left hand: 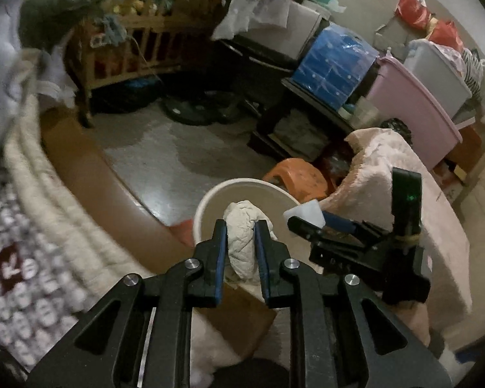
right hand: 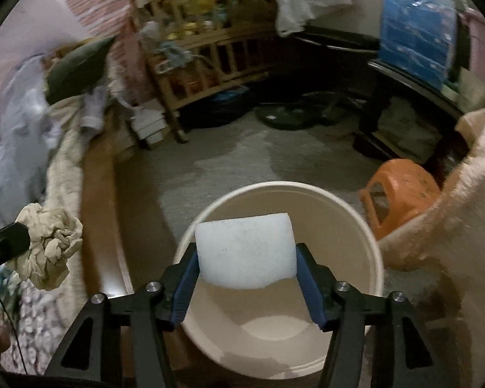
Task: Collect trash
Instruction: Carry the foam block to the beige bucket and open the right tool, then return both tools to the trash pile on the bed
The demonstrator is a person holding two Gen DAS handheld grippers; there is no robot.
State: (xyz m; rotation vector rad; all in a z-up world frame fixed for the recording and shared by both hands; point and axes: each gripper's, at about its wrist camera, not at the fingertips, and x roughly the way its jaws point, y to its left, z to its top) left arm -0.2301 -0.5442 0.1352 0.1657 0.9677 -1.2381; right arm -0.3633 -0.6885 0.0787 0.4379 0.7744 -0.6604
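1. A crumpled paper wad [left hand: 242, 236] is gripped between the narrow-set jaws of the left gripper [left hand: 239, 236], held at the near rim of a cream bucket [left hand: 210, 194] that stands on the floor.
2. A white foam block [right hand: 245, 252] is spanned by the wider-set right gripper [right hand: 247, 265], directly above the bucket's open mouth; whether the pads press it firmly cannot be told.
3. The bucket is seen between a bed edge [right hand: 97, 194] on the left and an orange stool [right hand: 401, 190] on the right, with a pink blanket [right hand: 462, 210] draped near right.
4. The release is best made with the block kept centred over the opening, so that it falls clear of the rim.
5. The wad is judged to need carrying a little farther over the mouth before it is let go.
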